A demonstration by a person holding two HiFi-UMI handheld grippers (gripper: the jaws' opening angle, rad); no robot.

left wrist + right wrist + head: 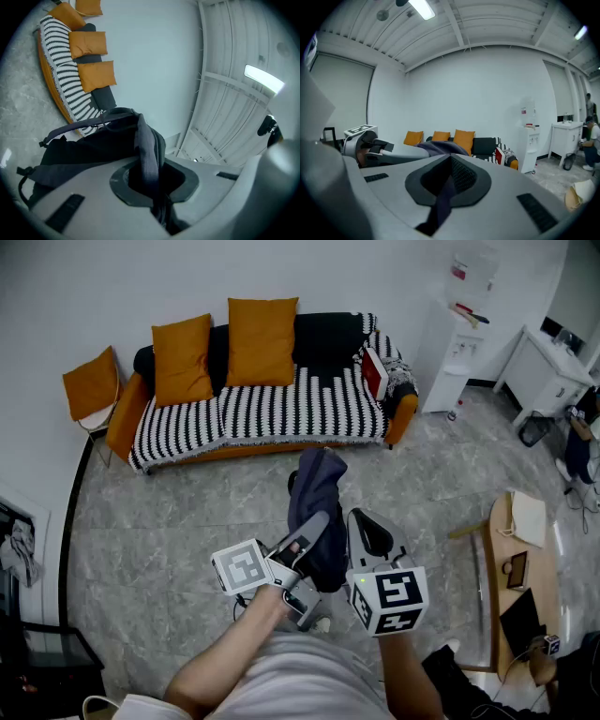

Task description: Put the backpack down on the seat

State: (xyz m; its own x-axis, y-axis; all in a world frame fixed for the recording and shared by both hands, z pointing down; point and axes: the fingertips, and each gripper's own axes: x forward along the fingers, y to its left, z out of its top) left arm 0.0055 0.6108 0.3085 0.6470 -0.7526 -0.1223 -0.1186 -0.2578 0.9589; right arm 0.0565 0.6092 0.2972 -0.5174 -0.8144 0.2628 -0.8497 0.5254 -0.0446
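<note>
Nearest the person, the left gripper [153,182] is closed on a dark strap [146,147] that runs up between its pads. The right gripper [449,180] is likewise clamped on a strip of dark webbing [442,202]. Which part of the bag that strip belongs to is hard to tell from so close.

Between and just ahead of the two grippers hangs the backpack [317,491], lifted clear of the grey floor [187,512]. It is dark navy, soft and slack, and it sags in folds from the two grips, with loose loops of strap trailing at its side. It looks light and floppy, so it will probably slump where it lands, not stand.

The step in hand looks like the carry: the bag is up, and nothing has been set down yet. Well beyond it, across open floor, stands the sofa [398,418], whose seat [281,413] is covered by a black-and-white striped throw, with orange cushions [262,338] along the back. The next move calls for closing that gap, lowering the bag onto the free striped stretch in front of the cushions, and opening both grippers only once the seat bears its weight.
</note>
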